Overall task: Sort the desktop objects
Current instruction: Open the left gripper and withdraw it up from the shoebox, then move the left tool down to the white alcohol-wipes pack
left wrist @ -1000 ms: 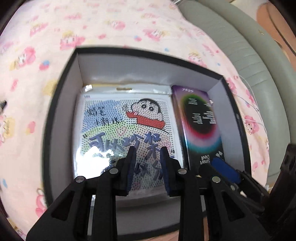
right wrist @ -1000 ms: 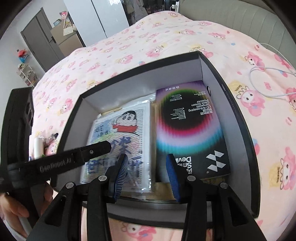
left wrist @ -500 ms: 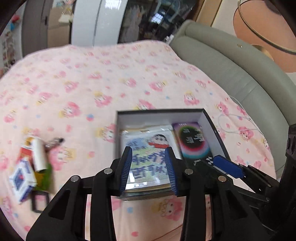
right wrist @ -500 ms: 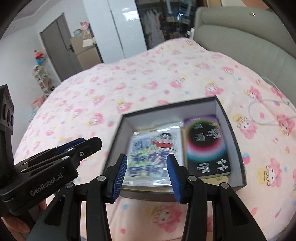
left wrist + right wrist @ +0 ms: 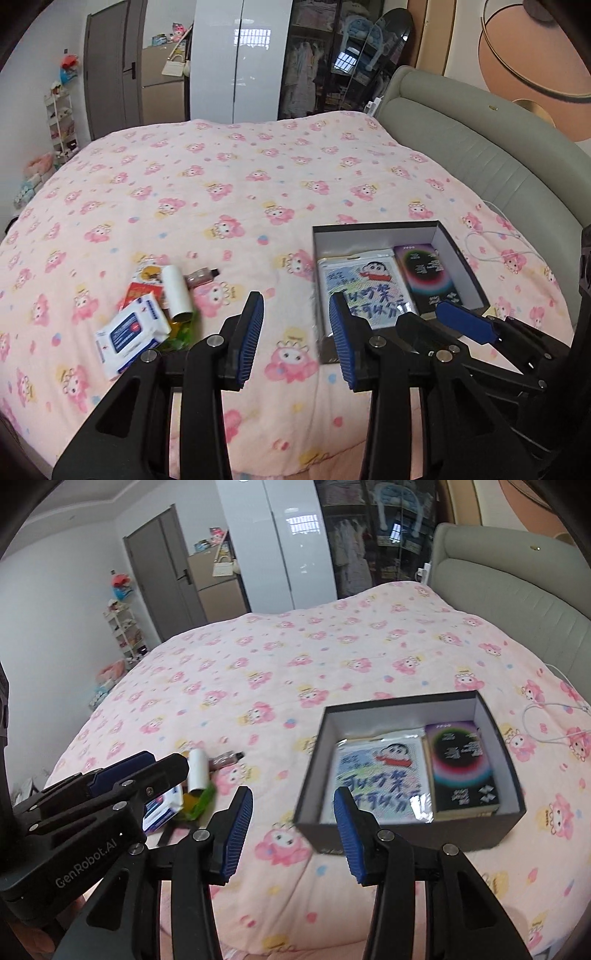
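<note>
A black box [image 5: 413, 834] [image 5: 460, 254] lies on the pink bed. In it lie a cartoon bead-art pack [image 5: 380, 775] [image 5: 364, 291] and a dark rainbow-printed package [image 5: 461, 764] [image 5: 430, 277]. Left of the box is a pile of loose items: a white tube [image 5: 176, 293] [image 5: 197, 770], a wipes pack [image 5: 129, 336], a red packet [image 5: 142, 293], a green item [image 5: 181, 332] and a small brown bottle [image 5: 201, 276] [image 5: 225, 760]. My left gripper [image 5: 295, 332] and right gripper [image 5: 291, 829] are open and empty, held above the bed's near edge.
A grey padded headboard [image 5: 498, 155] runs along the right. A white cable [image 5: 554, 723] lies on the quilt right of the box. Wardrobes, a door and a shelf stand beyond the bed's far side.
Both grippers have pulled back and up from the box and have opened wider. The box now sits farther off and the pile of loose items has come into view.
</note>
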`<act>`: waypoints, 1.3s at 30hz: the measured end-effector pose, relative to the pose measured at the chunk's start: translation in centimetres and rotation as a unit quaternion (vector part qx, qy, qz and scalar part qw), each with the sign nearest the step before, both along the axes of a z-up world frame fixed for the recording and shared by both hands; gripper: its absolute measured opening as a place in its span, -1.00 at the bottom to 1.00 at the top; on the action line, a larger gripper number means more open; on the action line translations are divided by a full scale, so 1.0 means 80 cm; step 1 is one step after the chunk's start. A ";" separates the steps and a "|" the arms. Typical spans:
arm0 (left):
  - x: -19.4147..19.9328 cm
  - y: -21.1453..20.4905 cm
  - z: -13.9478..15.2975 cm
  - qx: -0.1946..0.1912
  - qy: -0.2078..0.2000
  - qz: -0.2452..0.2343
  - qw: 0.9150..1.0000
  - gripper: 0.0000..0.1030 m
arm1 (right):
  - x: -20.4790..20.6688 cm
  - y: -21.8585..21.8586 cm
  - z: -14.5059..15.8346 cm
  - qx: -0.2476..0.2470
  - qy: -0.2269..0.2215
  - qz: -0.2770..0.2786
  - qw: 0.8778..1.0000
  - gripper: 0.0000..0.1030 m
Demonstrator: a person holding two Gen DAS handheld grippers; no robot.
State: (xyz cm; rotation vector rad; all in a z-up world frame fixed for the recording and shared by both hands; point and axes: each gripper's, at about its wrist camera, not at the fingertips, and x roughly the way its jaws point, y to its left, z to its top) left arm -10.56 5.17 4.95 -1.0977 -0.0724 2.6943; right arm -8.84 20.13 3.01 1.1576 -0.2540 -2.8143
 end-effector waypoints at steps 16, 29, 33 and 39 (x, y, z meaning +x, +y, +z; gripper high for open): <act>0.053 -0.121 -0.124 0.080 -0.097 0.088 0.988 -0.28 | 0.034 -0.105 -0.090 -0.006 -0.050 0.102 0.993 -0.19; -0.070 -0.264 -0.224 0.204 -0.187 0.249 0.928 -0.30 | -0.051 -0.164 -0.141 0.042 -0.106 0.148 0.982 -0.19; -0.063 -0.313 -0.257 0.250 -0.204 0.317 0.892 -0.30 | -0.084 -0.199 -0.171 0.042 -0.134 0.166 0.976 -0.19; -0.033 -0.367 -0.279 0.294 -0.190 0.423 0.836 -0.30 | -0.135 -0.261 -0.170 0.065 -0.108 0.205 0.971 -0.19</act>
